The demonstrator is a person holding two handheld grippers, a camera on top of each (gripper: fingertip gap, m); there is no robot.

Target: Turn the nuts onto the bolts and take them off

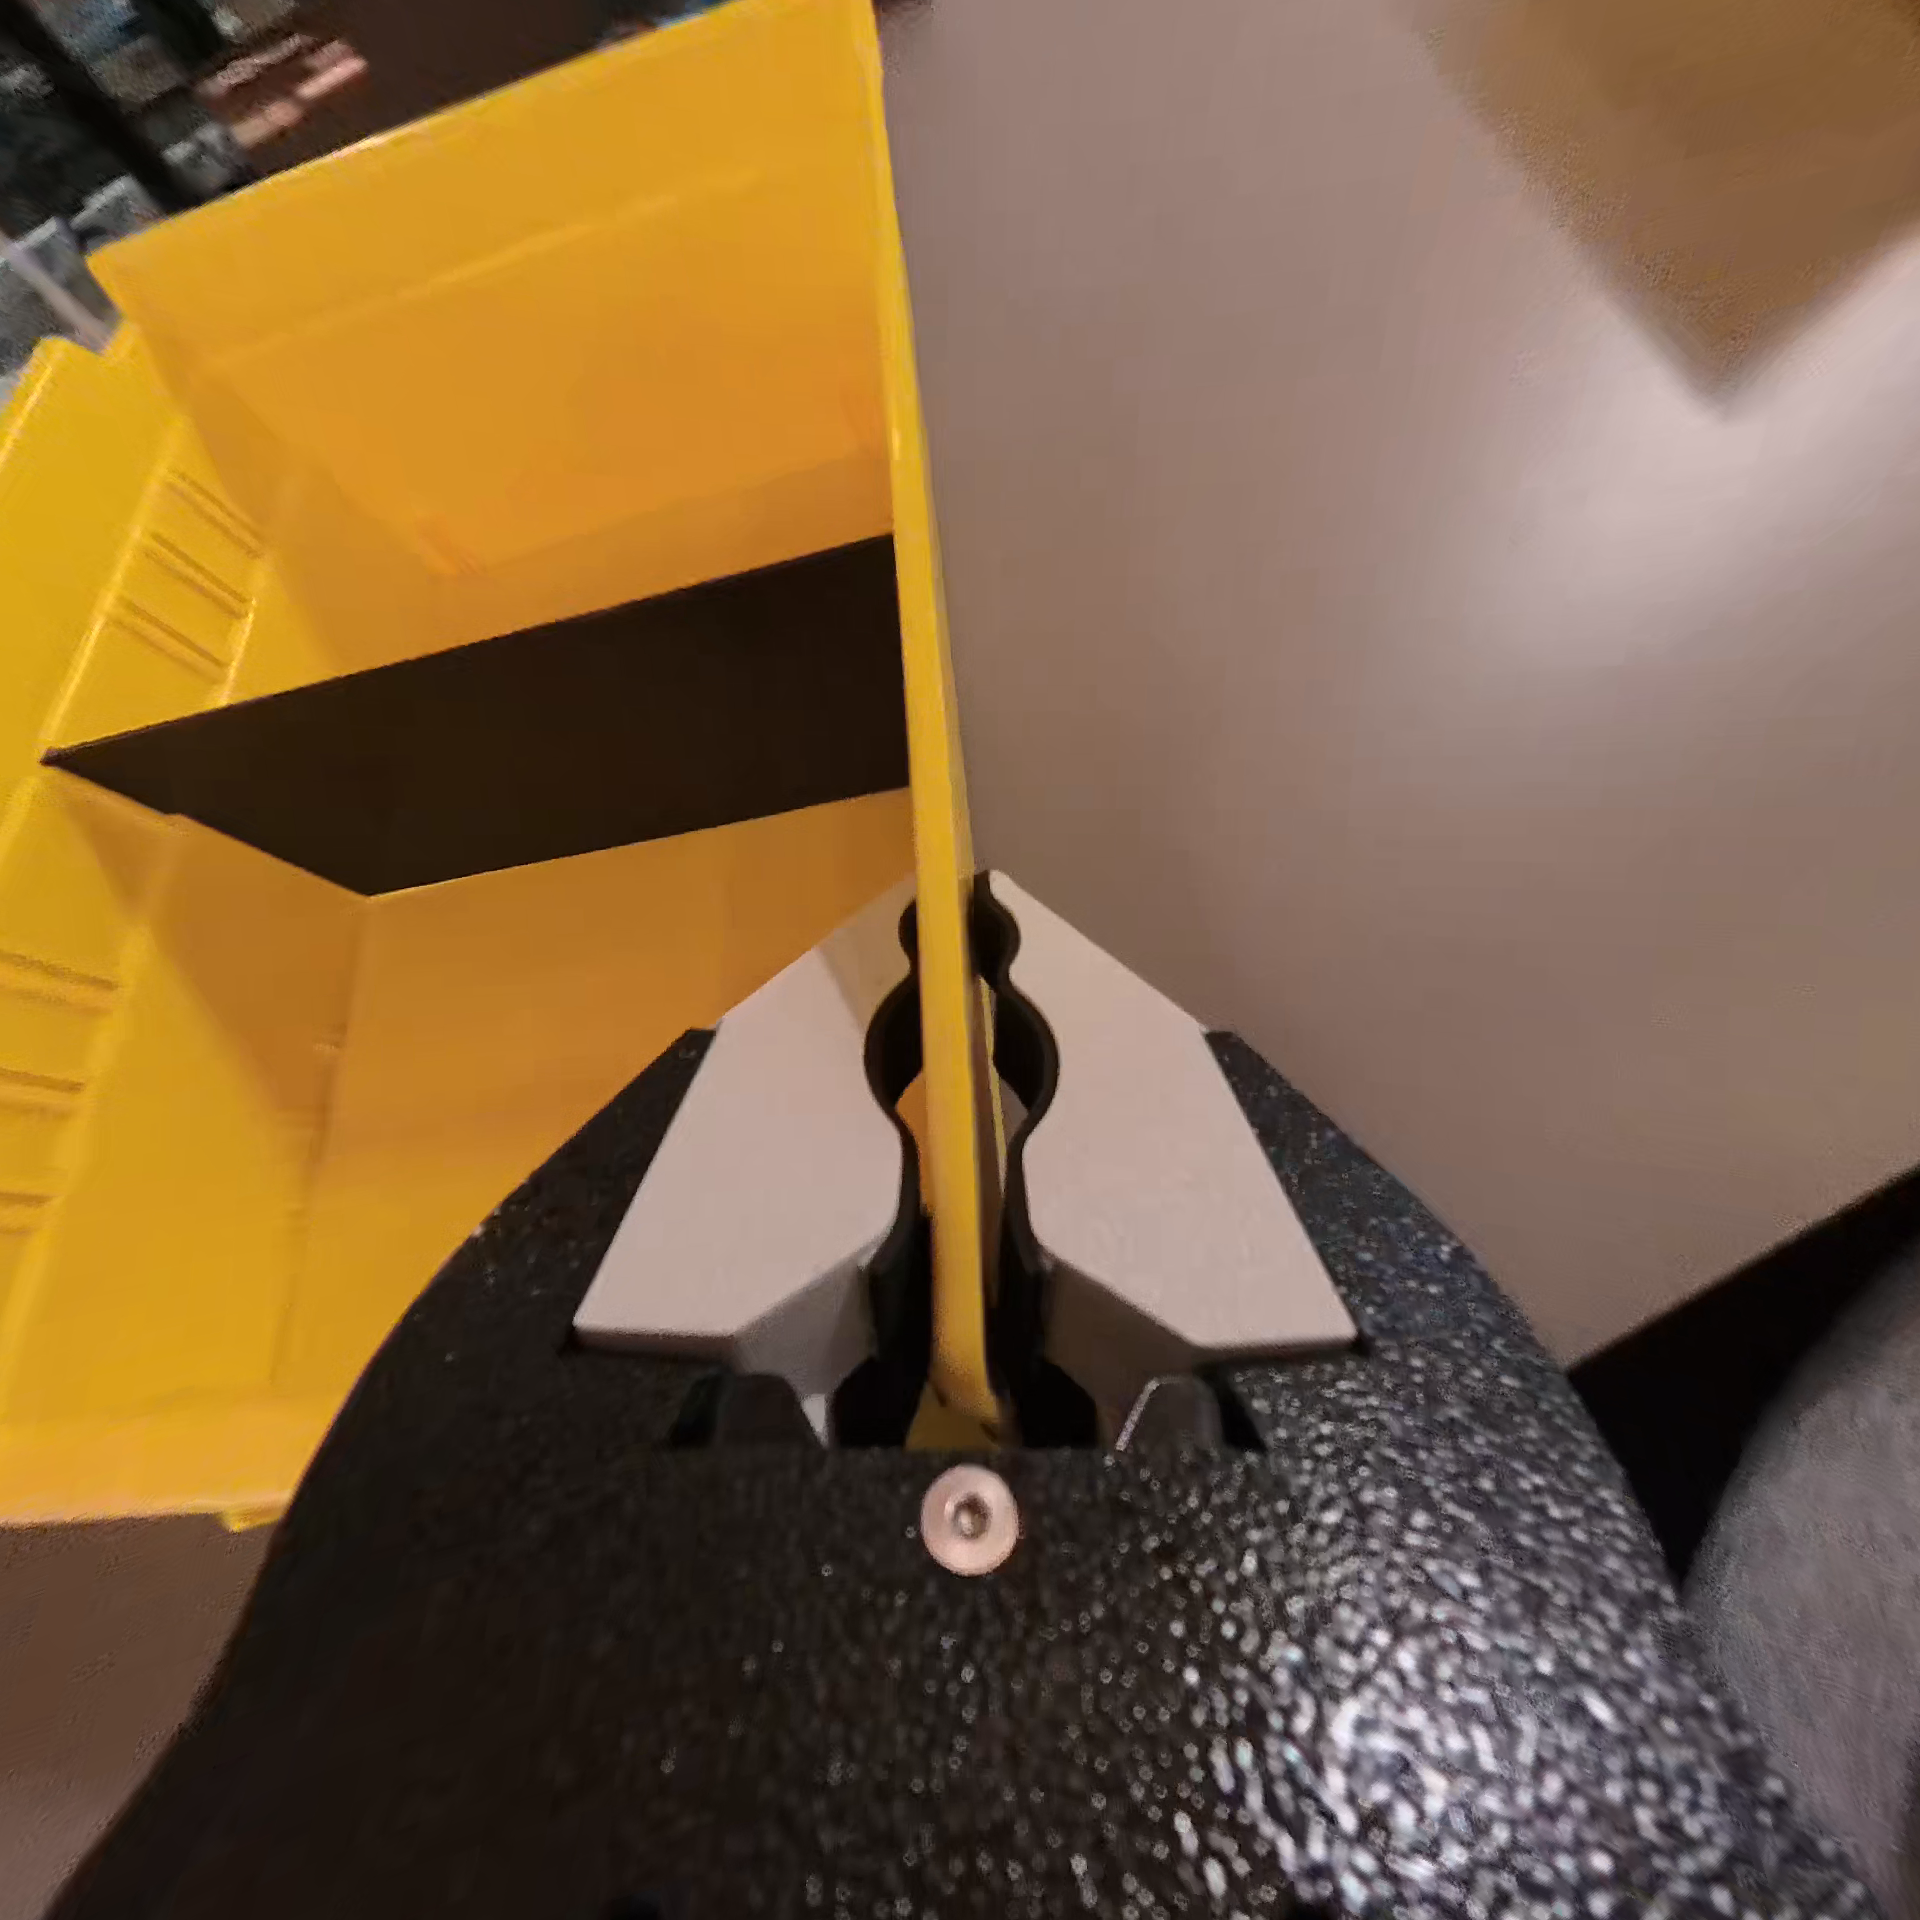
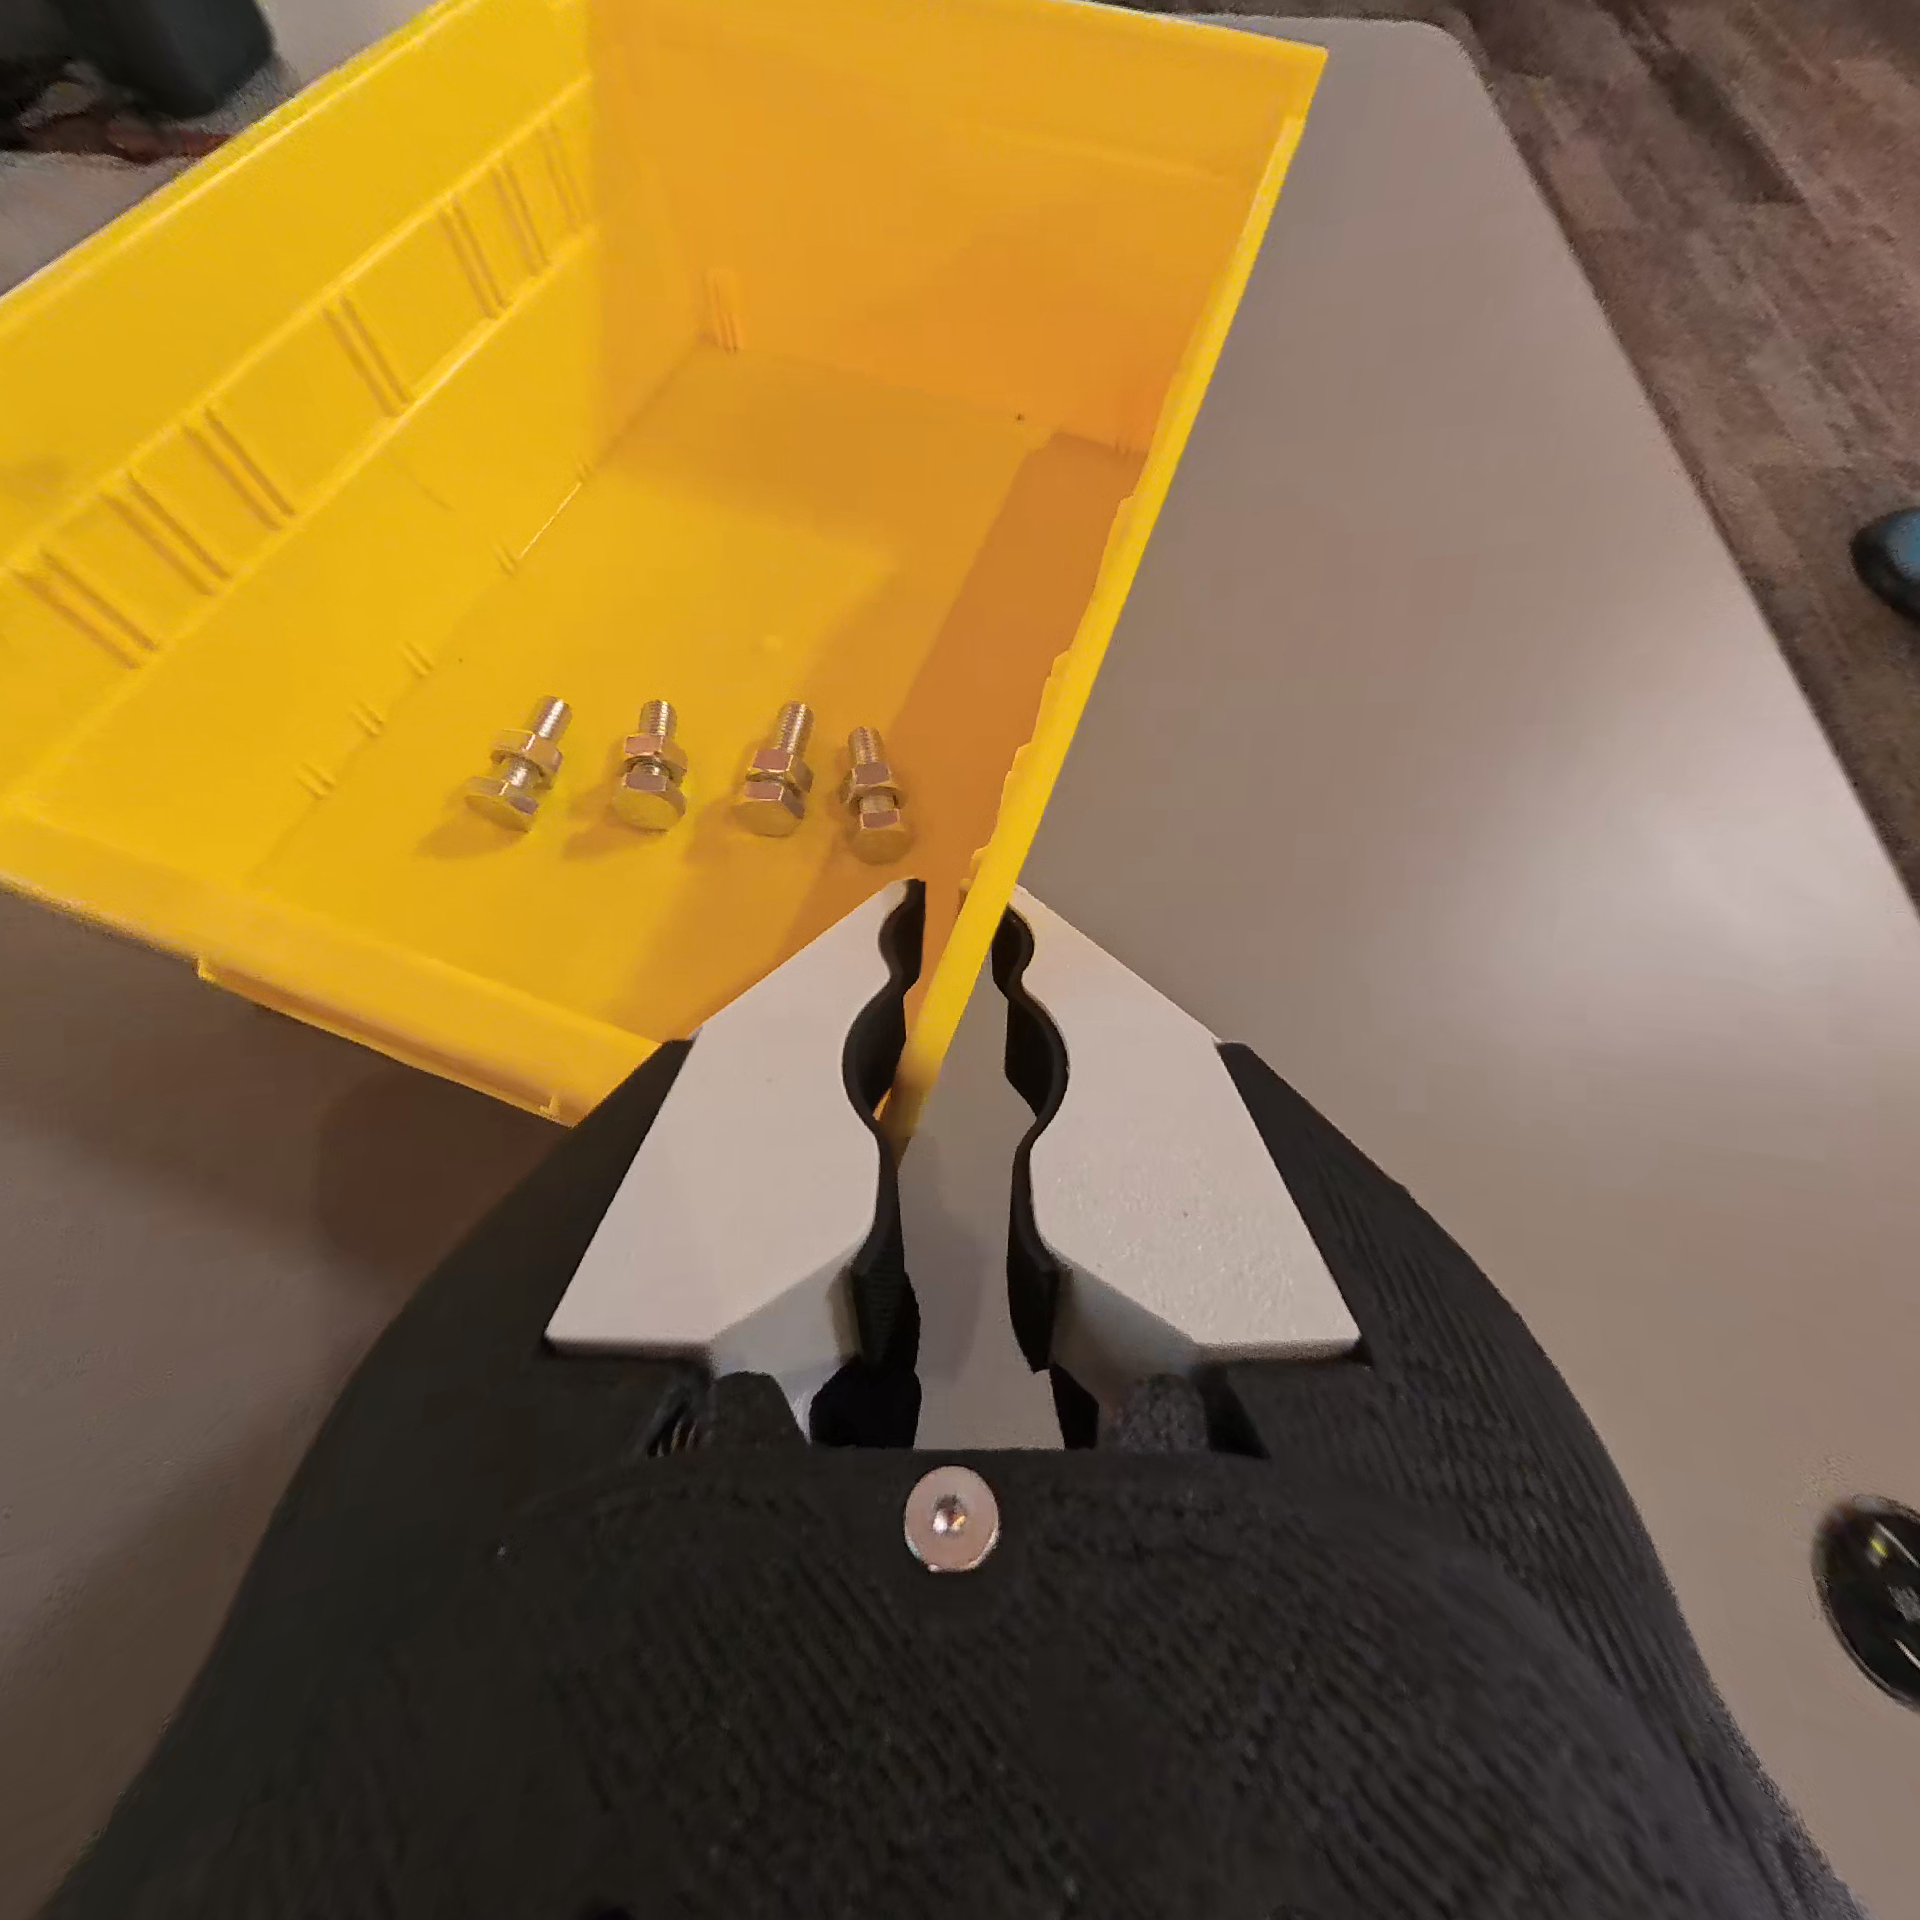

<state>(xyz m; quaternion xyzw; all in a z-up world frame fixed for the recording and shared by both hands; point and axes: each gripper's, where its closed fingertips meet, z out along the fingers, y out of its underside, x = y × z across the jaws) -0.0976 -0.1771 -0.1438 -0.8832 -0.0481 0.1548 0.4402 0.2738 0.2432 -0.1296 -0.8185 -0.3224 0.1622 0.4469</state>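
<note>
Bolts (image 2: 686,777) with nuts on lie in a row on the yellow bin's (image 2: 312,436) floor, shanks pointing away, just beyond the right gripper (image 2: 956,935), parted astride its wall; left gripper (image 1: 945,935) clamps the wall.

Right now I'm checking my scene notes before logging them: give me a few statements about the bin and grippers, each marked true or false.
1. The left gripper is clamped on a wall of the yellow bin. True.
2. Four bolts lie in the bin. True.
3. The bolts have no nuts on them. False: each carries a nut.
4. The right gripper holds a bolt. False: its open jaws straddle the bin wall.
5. The bolts lie on the table. False: they are inside the bin.
</note>
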